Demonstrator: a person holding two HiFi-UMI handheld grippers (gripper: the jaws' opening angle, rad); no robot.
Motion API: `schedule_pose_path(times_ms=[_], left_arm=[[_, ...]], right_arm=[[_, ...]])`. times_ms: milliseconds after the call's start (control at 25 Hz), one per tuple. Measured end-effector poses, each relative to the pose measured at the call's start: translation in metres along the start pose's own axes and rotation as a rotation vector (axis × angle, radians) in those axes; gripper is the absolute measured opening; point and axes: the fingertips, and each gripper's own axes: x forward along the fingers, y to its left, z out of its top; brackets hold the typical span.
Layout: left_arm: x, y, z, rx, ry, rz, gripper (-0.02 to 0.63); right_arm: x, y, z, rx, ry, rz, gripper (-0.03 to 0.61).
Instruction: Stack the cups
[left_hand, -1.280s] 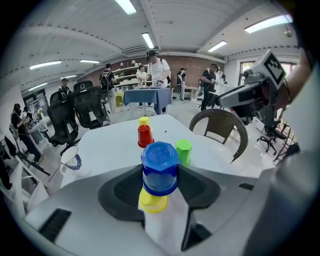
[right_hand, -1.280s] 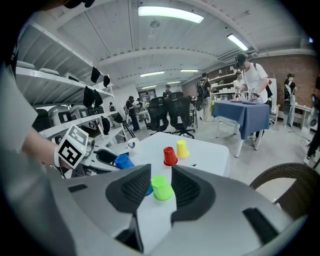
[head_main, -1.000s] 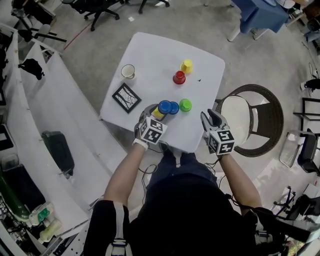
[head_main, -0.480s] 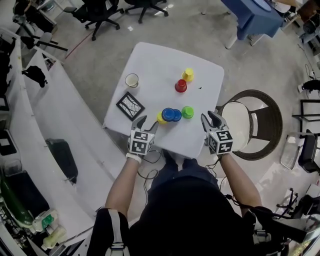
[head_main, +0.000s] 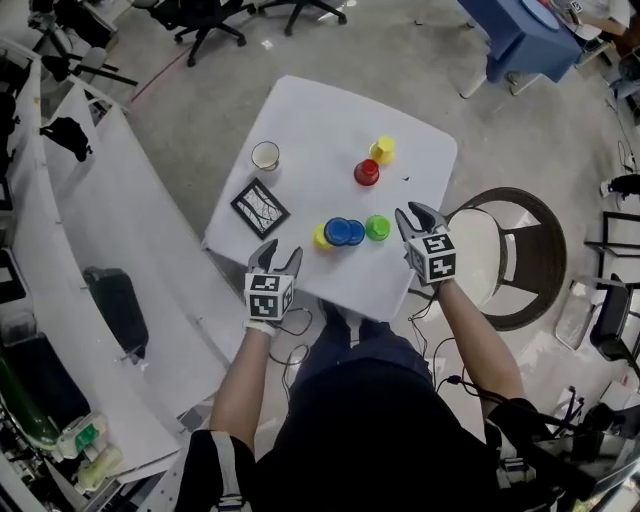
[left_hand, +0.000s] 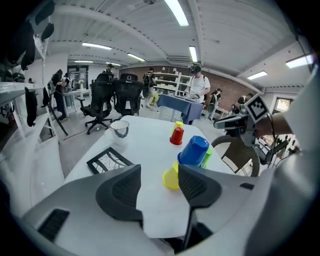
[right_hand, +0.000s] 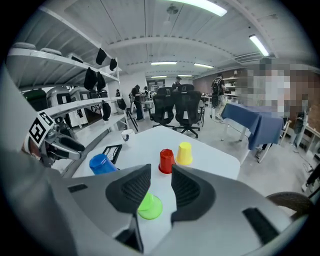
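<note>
Several upside-down cups stand on the white table (head_main: 310, 120). A blue cup (head_main: 343, 231) stands between a yellow cup (head_main: 320, 238) and a green cup (head_main: 377, 228) near the front edge. Farther back are a red cup (head_main: 366, 172) and a second yellow cup (head_main: 380, 150). My left gripper (head_main: 279, 255) hovers open and empty off the table's near-left edge, with the blue cup (left_hand: 194, 150) and the yellow cup (left_hand: 171, 178) ahead of it. My right gripper (head_main: 411, 213) is open and empty at the near-right edge. The green cup (right_hand: 149, 206) lies just beyond its jaws.
A white mug (head_main: 265, 155) and a black-framed picture (head_main: 259, 207) occupy the table's left side. A round wicker chair (head_main: 505, 250) stands to the right of the table. Office chairs (right_hand: 177, 110) and a blue-draped table (right_hand: 252, 127) stand beyond.
My left gripper has pulled back from the blue and yellow cups to the table's near-left edge. My right gripper has moved forward, closer to the green cup.
</note>
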Motion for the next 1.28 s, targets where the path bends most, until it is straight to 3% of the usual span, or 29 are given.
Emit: schedule_pose_path(times_ms=[200, 400, 800, 920, 1080, 1160, 1280], left_arm=[[-0.002, 0.02, -0.011, -0.068, 0.023, 0.079, 0.23], [-0.006, 0.034, -0.012, -0.074, 0.041, 0.127, 0.23], [-0.006, 0.042, -0.022, -0.121, 0.055, 0.179, 0.229], [-0.006, 0.038, -0.027, -0.088, 0.078, 0.183, 0.225], [-0.01, 0.028, -0.029, -0.048, 0.083, 0.173, 0.222], [-0.013, 0.029, -0.031, -0.072, 0.075, 0.171, 0.219], [-0.019, 0.036, -0.035, -0.133, 0.064, 0.186, 0.215]], right_arm=[[0.042, -0.004, -0.002, -0.042, 0.035, 0.067, 0.126], [0.081, -0.006, -0.003, -0.094, 0.046, 0.169, 0.144], [0.144, -0.022, -0.003, -0.266, 0.154, 0.23, 0.229], [0.158, -0.024, -0.007, -0.308, 0.203, 0.253, 0.247], [0.171, -0.023, -0.012, -0.408, 0.243, 0.272, 0.241], [0.175, -0.021, -0.013, -0.458, 0.243, 0.266, 0.201], [0.173, -0.017, -0.005, -0.499, 0.216, 0.248, 0.19]])
